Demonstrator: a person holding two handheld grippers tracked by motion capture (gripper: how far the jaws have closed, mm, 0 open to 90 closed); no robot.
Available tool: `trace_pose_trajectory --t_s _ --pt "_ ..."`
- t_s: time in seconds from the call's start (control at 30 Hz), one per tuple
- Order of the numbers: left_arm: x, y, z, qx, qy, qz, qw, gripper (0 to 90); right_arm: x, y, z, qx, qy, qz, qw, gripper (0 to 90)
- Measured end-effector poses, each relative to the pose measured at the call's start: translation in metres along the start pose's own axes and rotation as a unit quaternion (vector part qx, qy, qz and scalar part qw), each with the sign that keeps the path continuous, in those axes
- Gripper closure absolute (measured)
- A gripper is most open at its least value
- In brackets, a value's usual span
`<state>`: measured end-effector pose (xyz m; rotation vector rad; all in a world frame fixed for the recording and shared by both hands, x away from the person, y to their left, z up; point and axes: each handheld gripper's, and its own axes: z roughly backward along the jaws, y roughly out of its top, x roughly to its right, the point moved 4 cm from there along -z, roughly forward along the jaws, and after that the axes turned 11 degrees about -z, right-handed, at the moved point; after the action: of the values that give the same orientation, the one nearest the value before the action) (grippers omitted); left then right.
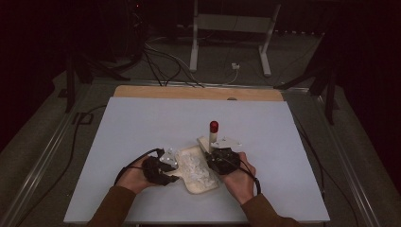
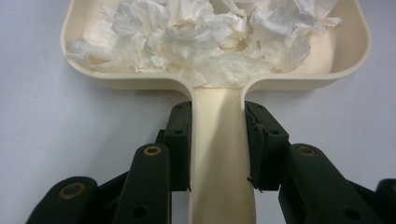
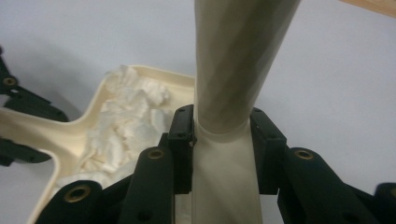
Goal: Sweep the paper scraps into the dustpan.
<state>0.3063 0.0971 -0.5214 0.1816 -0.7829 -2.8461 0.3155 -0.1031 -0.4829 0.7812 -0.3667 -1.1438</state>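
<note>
- A cream dustpan (image 2: 219, 79) is gripped by the left gripper (image 2: 218, 140); its flat handle runs straight between the two black jaws, which are clenched against both edges of it just below the spot where the handle widens into the pan.
- The pan itself is seen directly ahead of the left jaws, lying on the white table (image 2: 42, 140) and heaped with crumpled paper (image 2: 201, 37).
- In the right gripper view, the right gripper (image 3: 222, 140) is closed on the handle of a brush (image 3: 233, 70); the cream handle is held between the jaws at a narrow neck, and a thicker round shaft rises from there up past the top of the picture.
- To the left of the right jaws, and slightly ahead of them, the dustpan with its paper is seen, with the left gripper's black jaws at the far left edge.
- In the high view, the two grippers are held near each other at the near side of the table, the dustpan lying between them.
- The brush handle is seen standing upright just beyond the right gripper (image 1: 222, 161), topped with a red tip (image 1: 213, 126).
</note>
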Motion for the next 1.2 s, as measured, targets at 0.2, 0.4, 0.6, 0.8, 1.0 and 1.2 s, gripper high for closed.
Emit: trace_pose_trajectory --t_s 0.2,0.4,0.6,0.8,1.0,1.2 --pt "0.000 0.000 0.000 0.002 0.001 0.001 1.0000 66.5 -0.014 -0.001 0.000 0.001 0.012 0.010 0.9999 67.4" --pt "0.000 0.001 0.000 0.006 0.006 -0.001 1.0000 66.6 -0.027 0.002 0.000 -0.003 0.033 0.012 0.9994 67.4" --pt "0.002 -0.001 -0.001 0.026 0.017 0.007 0.9995 66.7 -0.028 0.003 -0.001 -0.004 0.036 0.012 0.9993 67.4" --pt "0.006 -0.004 -0.006 0.049 0.032 0.022 0.9980 66.7 -0.024 0.004 0.000 -0.005 0.037 0.013 0.9992 67.4" --pt "0.008 -0.006 -0.007 0.066 0.044 0.030 0.9964 66.8 -0.019 0.006 0.001 0.003 0.036 0.016 0.9992 67.4" --pt "0.009 -0.008 -0.003 0.081 0.060 0.029 0.9945 66.8 -0.014 0.013 0.007 0.025 0.036 0.018 0.9989 67.4"
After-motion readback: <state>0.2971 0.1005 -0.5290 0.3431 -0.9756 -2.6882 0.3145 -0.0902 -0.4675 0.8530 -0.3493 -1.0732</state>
